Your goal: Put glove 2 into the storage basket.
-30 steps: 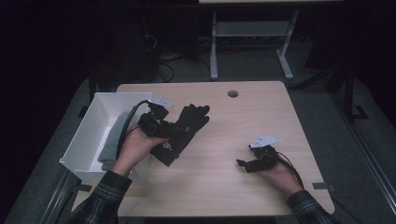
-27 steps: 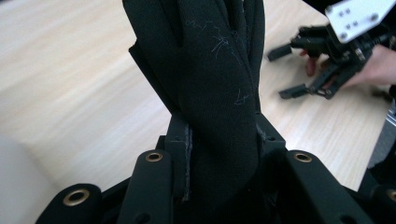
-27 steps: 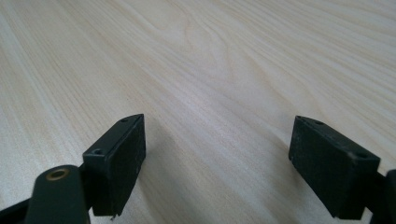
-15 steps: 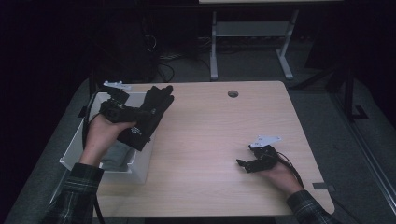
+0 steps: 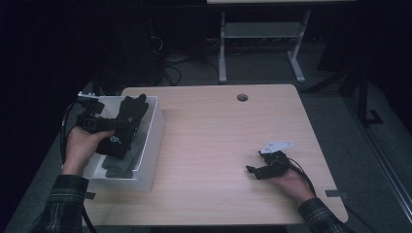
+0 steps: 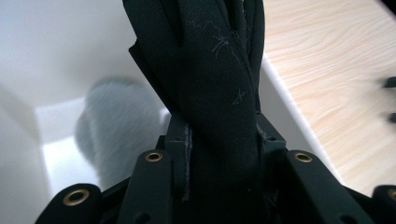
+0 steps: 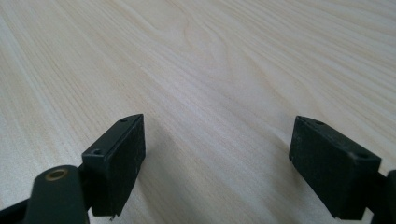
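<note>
Left tongs (image 5: 104, 124): pinched a black glove (image 5: 124, 127), jaws pressed on its cloth.
Glove: hung over the white bin (image 5: 154, 141) at the bench's (image 5: 223, 141) left edge, above a grey item (image 5: 124, 162) lying inside.
Right tongs (image 5: 252, 170): spread, nothing between them, low over bare bench, well apart from the bin.

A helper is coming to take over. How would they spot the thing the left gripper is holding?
Start at the white bin at the left edge of the wooden table. Above it, the left gripper clamps a black glove, fingers pointing away from the person. The grey glove lying in the bin is paler and loose.
</note>
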`<state>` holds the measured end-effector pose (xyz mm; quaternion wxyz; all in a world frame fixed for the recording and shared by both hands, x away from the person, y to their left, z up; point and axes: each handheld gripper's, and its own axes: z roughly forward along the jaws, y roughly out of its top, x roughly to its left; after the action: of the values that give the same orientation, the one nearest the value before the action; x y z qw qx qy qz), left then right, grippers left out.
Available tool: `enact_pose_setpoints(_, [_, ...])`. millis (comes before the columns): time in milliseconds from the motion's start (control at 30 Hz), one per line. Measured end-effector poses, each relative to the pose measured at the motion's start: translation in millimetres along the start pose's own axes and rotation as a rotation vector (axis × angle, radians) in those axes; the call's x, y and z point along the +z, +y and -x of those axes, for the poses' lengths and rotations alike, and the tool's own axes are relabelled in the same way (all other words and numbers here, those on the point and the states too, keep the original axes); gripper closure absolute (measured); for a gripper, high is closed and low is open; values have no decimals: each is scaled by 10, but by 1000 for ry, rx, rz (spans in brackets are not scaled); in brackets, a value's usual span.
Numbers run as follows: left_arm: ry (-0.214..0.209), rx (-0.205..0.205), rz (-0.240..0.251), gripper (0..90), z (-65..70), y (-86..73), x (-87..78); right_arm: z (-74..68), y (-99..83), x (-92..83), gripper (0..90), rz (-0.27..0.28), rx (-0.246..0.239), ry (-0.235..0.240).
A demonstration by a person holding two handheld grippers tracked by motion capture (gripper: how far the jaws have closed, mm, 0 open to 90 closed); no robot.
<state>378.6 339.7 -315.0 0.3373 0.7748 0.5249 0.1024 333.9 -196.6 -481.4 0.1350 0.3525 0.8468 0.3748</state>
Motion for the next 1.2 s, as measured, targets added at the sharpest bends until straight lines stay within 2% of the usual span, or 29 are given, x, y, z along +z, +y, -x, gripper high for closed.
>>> enact_pose_setpoints(133, [20,-35,-36,651,-132,-92,158,-2,0,0,185,0,2,-1])
enact_pose_setpoints(233, [54,-43,-77,648,-202,-144,287,-1,0,0,185,0,1,-1])
enact_pose_setpoints(367, [72,-59,-104,639,-276,-201,423,-2,0,0,185,0,2,-1])
enact_pose_setpoints(600, [108,-31,-143,569,-297,-251,570,-3,0,0,185,0,3,-1])
enact_pose_setpoints(700, [123,-25,-137,479,-293,-242,569,-1,0,1,185,0,1,-1])
enact_pose_setpoints(833, [164,-27,-135,354,-292,-208,541,-2,0,0,185,0,2,-1])
enact_pose_setpoints(933, [169,-32,-112,290,-289,-175,491,-2,0,0,185,0,2,-1])
enact_pose_setpoints(1033, [173,-25,-79,258,-278,-122,400,-2,0,0,185,0,3,-1])
enact_pose_setpoints(1200, [171,11,-36,235,-218,-4,226,-2,0,0,185,0,2,-2])
